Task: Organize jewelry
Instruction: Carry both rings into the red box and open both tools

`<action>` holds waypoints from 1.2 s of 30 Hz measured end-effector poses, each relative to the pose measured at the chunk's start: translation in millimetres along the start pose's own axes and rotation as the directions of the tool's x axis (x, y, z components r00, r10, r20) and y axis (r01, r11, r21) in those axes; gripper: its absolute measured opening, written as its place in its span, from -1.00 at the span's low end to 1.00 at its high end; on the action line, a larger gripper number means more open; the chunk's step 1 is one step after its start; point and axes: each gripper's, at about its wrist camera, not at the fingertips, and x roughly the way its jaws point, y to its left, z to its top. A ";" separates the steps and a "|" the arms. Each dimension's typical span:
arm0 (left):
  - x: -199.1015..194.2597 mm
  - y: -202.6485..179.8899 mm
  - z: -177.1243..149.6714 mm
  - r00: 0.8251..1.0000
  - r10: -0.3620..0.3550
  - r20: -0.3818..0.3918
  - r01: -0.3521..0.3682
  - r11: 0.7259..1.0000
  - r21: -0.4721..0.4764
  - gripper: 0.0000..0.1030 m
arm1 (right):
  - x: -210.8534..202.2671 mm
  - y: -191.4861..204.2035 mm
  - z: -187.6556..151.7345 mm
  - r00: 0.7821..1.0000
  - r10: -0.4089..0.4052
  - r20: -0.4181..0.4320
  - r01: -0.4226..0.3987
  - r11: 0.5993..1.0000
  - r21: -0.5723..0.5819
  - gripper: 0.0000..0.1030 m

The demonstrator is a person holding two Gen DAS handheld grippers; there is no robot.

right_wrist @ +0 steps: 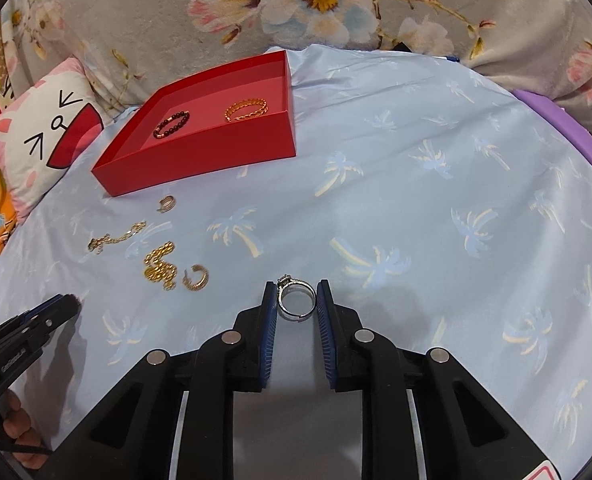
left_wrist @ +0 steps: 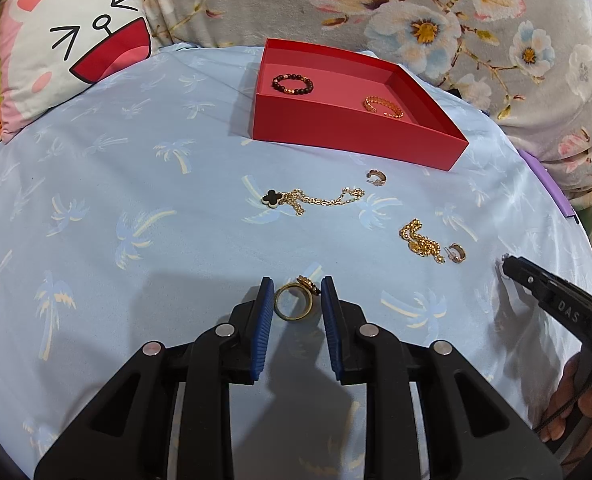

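Note:
A red box [left_wrist: 348,136] on the blue cloth holds a dark bead bracelet [left_wrist: 292,84] and a gold bracelet [left_wrist: 384,107]. My left gripper [left_wrist: 298,296] is shut on a gold ring [left_wrist: 293,302] low over the cloth. My right gripper [right_wrist: 296,298] is shut on a silver ring [right_wrist: 296,300]. On the cloth lie a clover necklace [left_wrist: 312,200], a gold chain [left_wrist: 422,242] and two hoop earrings [left_wrist: 376,177] [left_wrist: 457,253]. The box [right_wrist: 199,160], chain [right_wrist: 159,266] and earrings [right_wrist: 195,278] [right_wrist: 167,203] also show in the right wrist view.
A cat-face pillow [left_wrist: 67,52] lies at the back left. A floral blanket [left_wrist: 436,12] runs along the back. A purple item [right_wrist: 560,124] sits at the cloth's right edge. The other gripper shows at the right [left_wrist: 552,300] and the left [right_wrist: 27,328].

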 end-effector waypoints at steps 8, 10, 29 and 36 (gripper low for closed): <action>-8.9 -3.8 -6.5 1.000 0.010 0.016 -0.010 1.000 0.013 -0.55 | -16.8 7.0 -19.9 0.999 0.032 -0.008 -0.032 0.999 -0.003 -0.63; -12.5 -7.5 -8.5 1.000 0.000 0.010 0.000 1.000 0.024 -0.55 | -19.5 8.5 -19.9 0.999 0.038 -0.004 -0.038 0.999 -0.009 -0.63; -13.6 -31.7 132.9 0.979 -0.028 0.203 0.009 0.995 0.098 -0.55 | 7.8 41.9 115.2 0.986 0.107 0.131 -0.094 0.991 -0.097 -0.63; 29.8 -28.9 176.1 0.981 -0.009 0.196 -0.007 0.997 0.082 -0.55 | 56.0 53.5 164.1 0.984 0.121 0.127 -0.107 0.988 -0.111 -0.63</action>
